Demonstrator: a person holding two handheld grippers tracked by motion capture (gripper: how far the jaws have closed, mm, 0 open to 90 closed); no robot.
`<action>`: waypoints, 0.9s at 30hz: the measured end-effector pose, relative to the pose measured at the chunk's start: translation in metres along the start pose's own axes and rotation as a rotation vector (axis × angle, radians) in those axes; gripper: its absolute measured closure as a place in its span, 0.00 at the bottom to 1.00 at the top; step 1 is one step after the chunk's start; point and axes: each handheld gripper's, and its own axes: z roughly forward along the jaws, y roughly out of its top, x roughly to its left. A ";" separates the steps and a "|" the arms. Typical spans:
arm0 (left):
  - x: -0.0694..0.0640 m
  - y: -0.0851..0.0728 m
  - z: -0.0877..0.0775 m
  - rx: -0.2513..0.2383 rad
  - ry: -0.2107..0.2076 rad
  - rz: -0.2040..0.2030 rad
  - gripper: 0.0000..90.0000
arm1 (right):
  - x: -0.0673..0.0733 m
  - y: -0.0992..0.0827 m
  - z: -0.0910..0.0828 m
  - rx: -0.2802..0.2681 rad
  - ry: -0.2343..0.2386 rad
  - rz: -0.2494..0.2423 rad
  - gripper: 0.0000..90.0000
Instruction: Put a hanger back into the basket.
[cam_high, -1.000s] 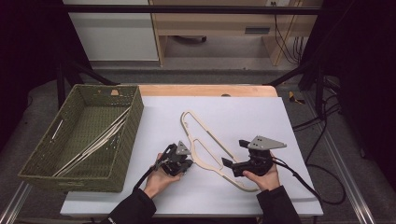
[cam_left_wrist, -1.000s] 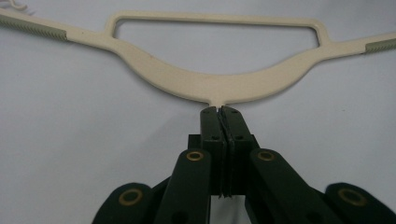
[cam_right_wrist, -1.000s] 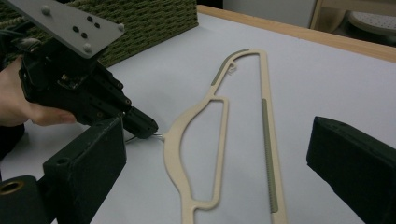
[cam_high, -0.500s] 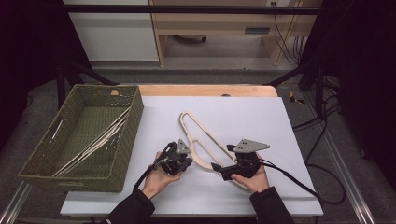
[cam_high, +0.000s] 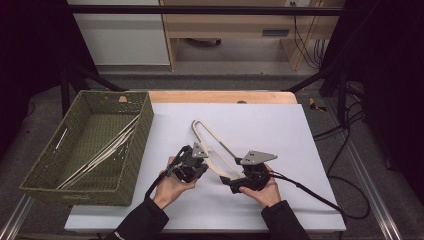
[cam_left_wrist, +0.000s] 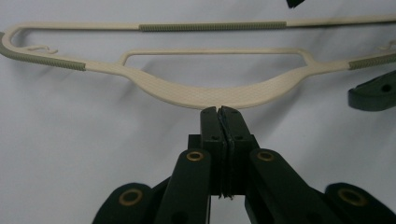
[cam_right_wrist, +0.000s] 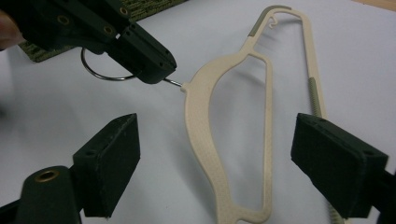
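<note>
A cream plastic hanger (cam_high: 212, 145) lies on the white table (cam_high: 300, 130), with its metal hook (cam_right_wrist: 100, 74) toward my left hand. My left gripper (cam_high: 199, 156) is shut on that wire hook just beside the hanger's neck; its jaws (cam_left_wrist: 220, 112) meet right in front of the hanger's curved bar (cam_left_wrist: 219, 95). In the right gripper view the same gripper (cam_right_wrist: 164, 70) pinches the wire. My right gripper (cam_high: 227, 181) is open and its jaws have just been closing. One arm of the hanger (cam_right_wrist: 203, 135) runs between them, untouched by the pads.
A green woven basket (cam_high: 145, 125) stands at the table's left and holds several pale hangers (cam_high: 100, 152). Black cables (cam_high: 320, 197) trail from the right gripper toward the table's right edge. A wooden strip (cam_high: 225, 96) borders the far side.
My right gripper has moved left toward the hanger and now straddles its near end. The left gripper has risen slightly with the hook, and the hanger has shifted a little to the left.
</note>
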 end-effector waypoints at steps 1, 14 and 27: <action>0.000 0.001 -0.001 0.007 -0.001 0.006 0.99 | 0.001 0.000 0.000 0.004 -0.004 -0.004 0.20; -0.001 0.010 -0.006 0.014 0.003 -0.001 0.99 | 0.014 0.006 0.021 0.085 -0.030 -0.097 0.43; -0.003 0.011 -0.007 0.013 -0.003 -0.007 0.99 | 0.015 0.002 0.028 0.136 -0.061 -0.125 0.78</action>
